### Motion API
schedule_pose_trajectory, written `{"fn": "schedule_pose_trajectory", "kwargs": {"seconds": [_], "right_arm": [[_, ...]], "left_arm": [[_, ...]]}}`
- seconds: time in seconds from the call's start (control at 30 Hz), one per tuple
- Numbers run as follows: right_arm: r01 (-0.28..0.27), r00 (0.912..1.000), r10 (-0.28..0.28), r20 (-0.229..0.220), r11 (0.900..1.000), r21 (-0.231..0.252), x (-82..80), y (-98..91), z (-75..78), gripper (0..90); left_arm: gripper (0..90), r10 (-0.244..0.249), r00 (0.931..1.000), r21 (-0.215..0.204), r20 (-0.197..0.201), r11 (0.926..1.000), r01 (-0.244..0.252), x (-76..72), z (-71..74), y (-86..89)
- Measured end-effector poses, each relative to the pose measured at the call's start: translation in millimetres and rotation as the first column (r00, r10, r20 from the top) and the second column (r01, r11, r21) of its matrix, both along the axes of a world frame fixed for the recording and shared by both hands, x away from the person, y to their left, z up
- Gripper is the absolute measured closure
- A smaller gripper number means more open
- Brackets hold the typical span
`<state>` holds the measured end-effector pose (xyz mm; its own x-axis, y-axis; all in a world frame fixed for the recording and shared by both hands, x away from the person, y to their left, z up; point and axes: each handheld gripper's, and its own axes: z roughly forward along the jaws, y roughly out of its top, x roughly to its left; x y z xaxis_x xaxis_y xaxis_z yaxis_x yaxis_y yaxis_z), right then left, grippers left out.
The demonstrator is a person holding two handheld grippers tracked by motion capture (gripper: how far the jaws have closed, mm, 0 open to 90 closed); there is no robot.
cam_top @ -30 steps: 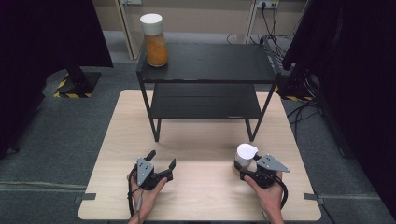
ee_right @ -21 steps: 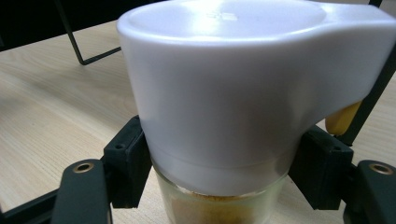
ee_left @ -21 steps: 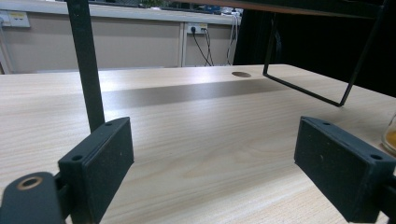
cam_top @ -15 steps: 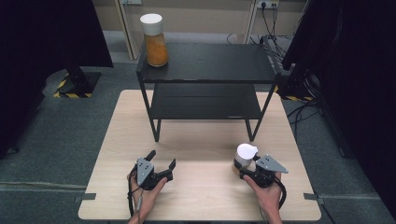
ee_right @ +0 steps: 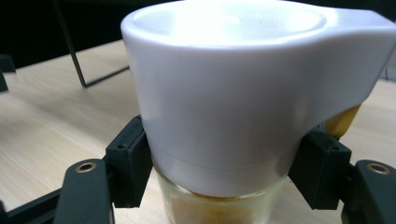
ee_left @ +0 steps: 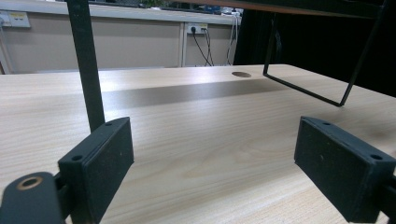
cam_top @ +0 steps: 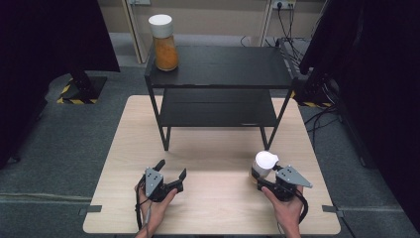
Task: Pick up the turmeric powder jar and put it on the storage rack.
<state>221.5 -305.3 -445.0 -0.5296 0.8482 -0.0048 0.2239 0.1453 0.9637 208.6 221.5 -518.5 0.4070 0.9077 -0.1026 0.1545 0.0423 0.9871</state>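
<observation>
Standing on the counter (cam_top: 213,148) near its right front, white-lidded jar (cam_top: 262,166) gripped high by closed right claw (cam_top: 261,179); left claw (cam_top: 171,174) open, empty; risk: jar tipping when lifted.

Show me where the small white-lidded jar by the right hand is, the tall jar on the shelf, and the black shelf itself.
small white-lidded jar (ee_right: 224,93), right gripper view, side of its white lid.
tall jar (cam_top: 165,52), high view, its orange-filled glass body.
black shelf (cam_top: 233,67), high view, bare part of its top board.
</observation>
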Motion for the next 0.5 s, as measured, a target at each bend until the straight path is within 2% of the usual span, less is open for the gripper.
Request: {"fn": "schedule_pose_trajectory", "kwargs": {"seconds": [0.27, 0.5], "right_arm": [[0.008, 0.9963, -0.009, 0.085, 0.9999, 0.013, -11.5, -0.4, 25.0, 30.9], [0.013, 0.9885, -0.016, 0.151, 0.9998, 0.017, -12.5, 1.8, 50.5, 30.9]], "left_arm": [[11.3, 0.0, 1.0, 0.0, -0.001, 1.0, 0.0, 0.0, 0.1, 0.2], [11.2, 0.001, 1.0, -0.001, -0.002, 1.0, -0.001, 0.1, 0.2, 0.0]]}}
